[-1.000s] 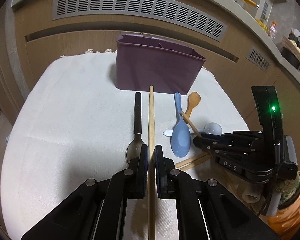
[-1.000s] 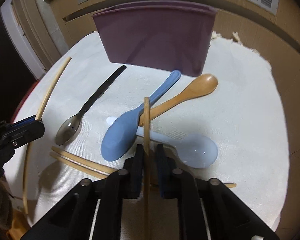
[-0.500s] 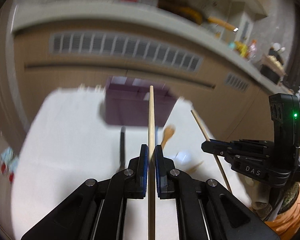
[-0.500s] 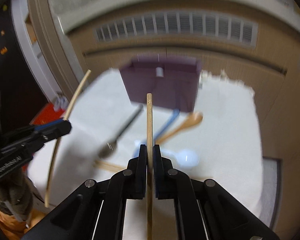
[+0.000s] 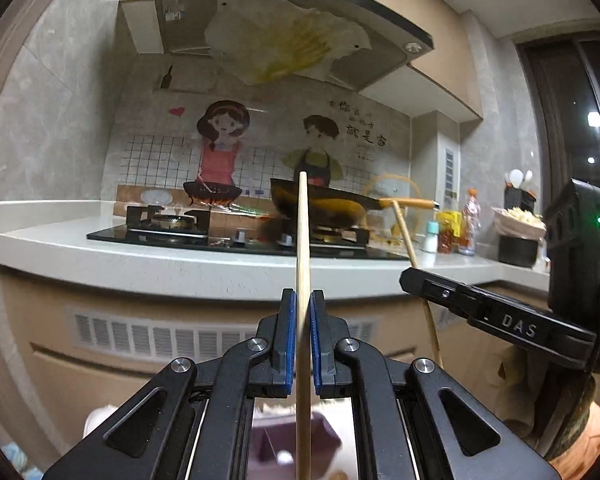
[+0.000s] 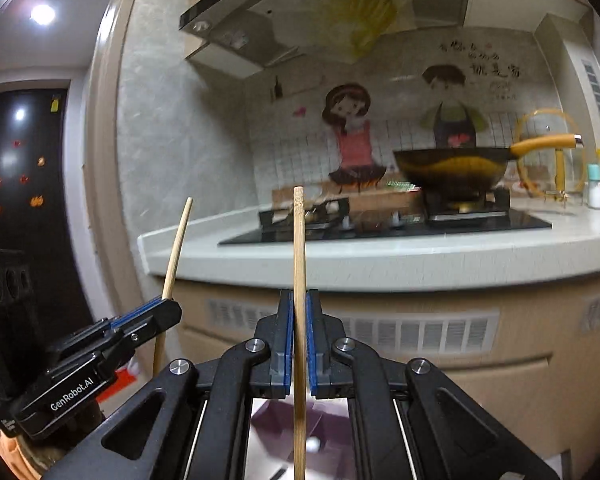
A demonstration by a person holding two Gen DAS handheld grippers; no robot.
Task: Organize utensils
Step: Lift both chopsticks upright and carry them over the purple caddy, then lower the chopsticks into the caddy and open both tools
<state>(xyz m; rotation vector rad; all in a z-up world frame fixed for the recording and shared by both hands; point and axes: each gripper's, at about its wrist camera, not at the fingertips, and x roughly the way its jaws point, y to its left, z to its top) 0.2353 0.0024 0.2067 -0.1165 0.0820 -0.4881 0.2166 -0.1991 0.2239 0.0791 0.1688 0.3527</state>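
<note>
My left gripper (image 5: 301, 296) is shut on a wooden chopstick (image 5: 302, 240) that stands upright between its blue pads. My right gripper (image 6: 299, 296) is shut on a second wooden chopstick (image 6: 298, 248), also upright. Both grippers are raised high and point level at the kitchen counter. In the left wrist view the right gripper (image 5: 408, 276) shows at the right with its chopstick (image 5: 405, 232). In the right wrist view the left gripper (image 6: 168, 306) shows at the left with its chopstick (image 6: 177, 248). The purple utensil holder (image 5: 324, 440) (image 6: 332, 412) lies far below, seen between the gripper arms.
A white counter (image 5: 180, 264) with a black gas hob (image 5: 164, 224) and a dark wok with a yellow handle (image 6: 452, 168) lies ahead. Bottles and jars (image 5: 456, 224) stand at the counter's right. A vented cabinet front (image 6: 400, 332) is below the counter.
Both grippers rose steeply from the white cloth and tilted up to level, each carrying its chopstick. The spoons and cloth dropped out of sight; the purple holder now sits at the bottom edge.
</note>
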